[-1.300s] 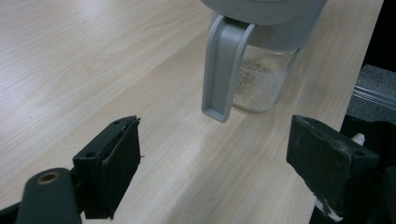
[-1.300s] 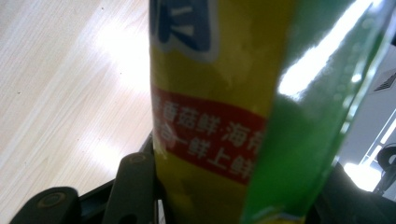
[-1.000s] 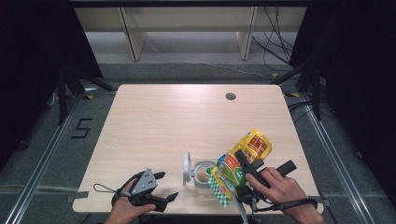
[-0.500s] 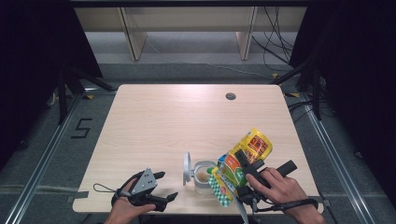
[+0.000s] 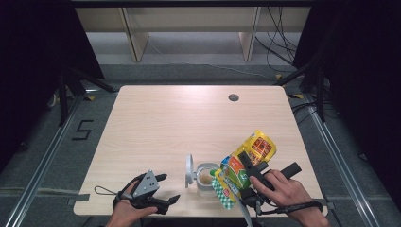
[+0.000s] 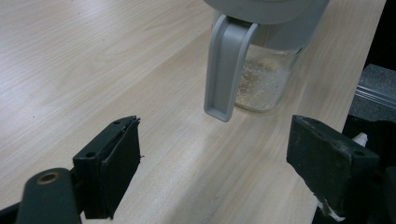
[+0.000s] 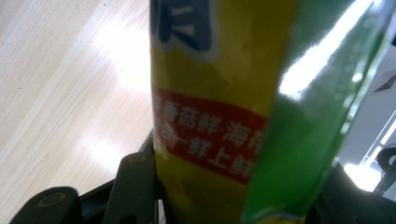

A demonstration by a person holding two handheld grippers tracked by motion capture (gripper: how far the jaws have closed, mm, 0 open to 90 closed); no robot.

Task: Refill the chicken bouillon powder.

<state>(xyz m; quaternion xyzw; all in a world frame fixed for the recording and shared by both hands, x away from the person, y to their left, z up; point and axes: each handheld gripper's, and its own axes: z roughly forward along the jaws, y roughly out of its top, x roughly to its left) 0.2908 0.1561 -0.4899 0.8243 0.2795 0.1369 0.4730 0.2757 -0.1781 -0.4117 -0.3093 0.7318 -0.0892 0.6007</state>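
A small glass jar (image 5: 206, 178) with beige grains at its bottom stands near the table's front edge, its grey flip lid (image 5: 189, 170) swung up on its left. My right gripper (image 5: 246, 165) is shut on a yellow, green and red snack bag (image 5: 255, 147), held tilted with its lower end at the jar's right side. The bag (image 7: 224, 107) sits between the black jaws of the right gripper (image 7: 233, 196). My left gripper (image 5: 169, 188) rests at the front left, open and holding nothing. In the left gripper view my left gripper (image 6: 217, 140) faces the jar (image 6: 261, 79) and its lid tab (image 6: 226, 70).
The light wooden table (image 5: 179, 123) has a round cable hole (image 5: 233, 98) at the back right. Its front edge runs close under both hands. Shelf legs and cables stand on the floor behind the table.
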